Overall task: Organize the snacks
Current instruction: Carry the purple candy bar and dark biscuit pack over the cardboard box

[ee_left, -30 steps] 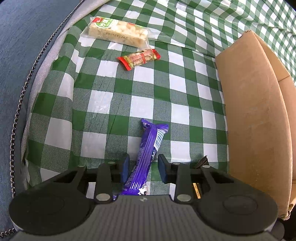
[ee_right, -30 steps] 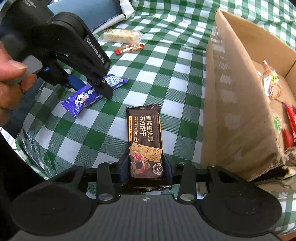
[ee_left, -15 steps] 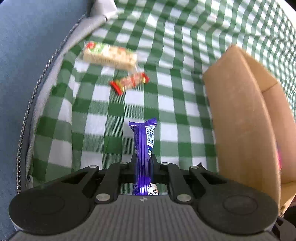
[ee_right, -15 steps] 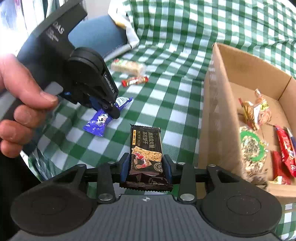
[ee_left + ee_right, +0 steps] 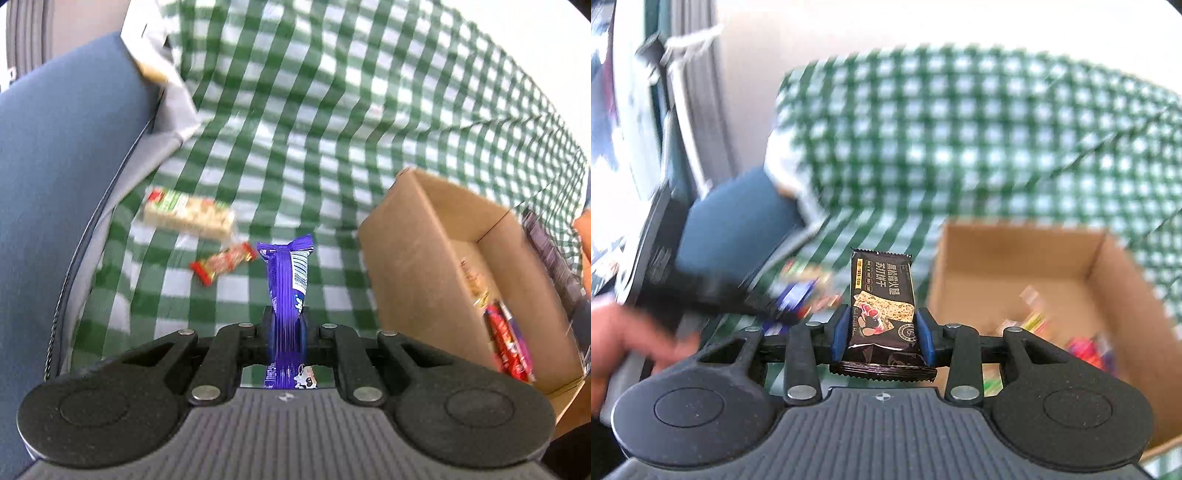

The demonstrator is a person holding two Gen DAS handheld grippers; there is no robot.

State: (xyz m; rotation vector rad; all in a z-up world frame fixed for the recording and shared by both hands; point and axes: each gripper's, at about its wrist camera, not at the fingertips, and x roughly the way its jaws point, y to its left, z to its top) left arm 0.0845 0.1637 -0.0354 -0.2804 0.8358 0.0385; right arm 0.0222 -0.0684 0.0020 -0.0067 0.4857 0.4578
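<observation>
The cardboard box [image 5: 417, 258] sits open-topped on the green-and-white checked cloth [image 5: 332, 110], plain brown walls, one corner seam showing inside. Down in it, the left wrist view catches a red wrapper [image 5: 504, 338] standing against the near wall and something pale and crinkly above it, too smeared to name. From the right wrist the same box [image 5: 993, 266] shows its floor, and the contents are only streaks of colour: red, green, yellow.

Left claw [image 5: 286, 332] is pressed together on the purple snack bar [image 5: 286, 280], the glossy foil squeezed into folds and standing up edge-on, lifted clear of the cloth. Its jaws have just been closing, with the bar between them. Right claw [image 5: 882, 332] pinches the dark cracker packet [image 5: 882, 306] across its width between blue pads [image 5: 839, 332]; it is a flat rectangle with crimped ends and a printed cracker on the front, held in the air left of the box.

Only the left view shows what lies loose on the cloth: a pale puffed-rice bar [image 5: 188, 216] in clear wrap and, near it, a small red-ended candy [image 5: 223, 264]. A blue padded surface [image 5: 55, 184] borders the cloth there. Only the right view shows the person's hand [image 5: 620, 339], blurred, gripping the other tool.
</observation>
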